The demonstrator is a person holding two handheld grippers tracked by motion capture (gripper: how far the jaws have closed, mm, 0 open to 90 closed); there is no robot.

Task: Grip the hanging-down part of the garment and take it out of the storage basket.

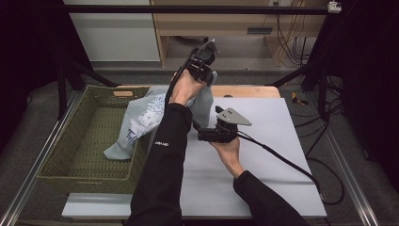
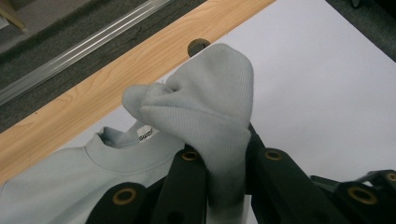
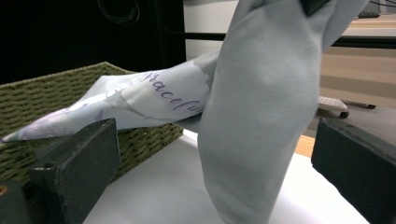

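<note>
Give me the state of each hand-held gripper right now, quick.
Left hand-held gripper: shut on the pale grey shirt, a bunch of its fabric pinched between the jaws.
Right hand-held gripper: open, jaws wide apart, shirt fabric hanging between them ungripped.

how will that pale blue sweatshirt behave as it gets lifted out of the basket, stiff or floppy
Probably very floppy: the sweatshirt hangs in a limp fold from the left tool, which is shut on a bunched bit of it, and trails over the basket rim. It likely drags and sways rather than keeping shape. The ribbed knit seems grippy, so slipping looks unlikely. The right tool stands open beside it.
</note>
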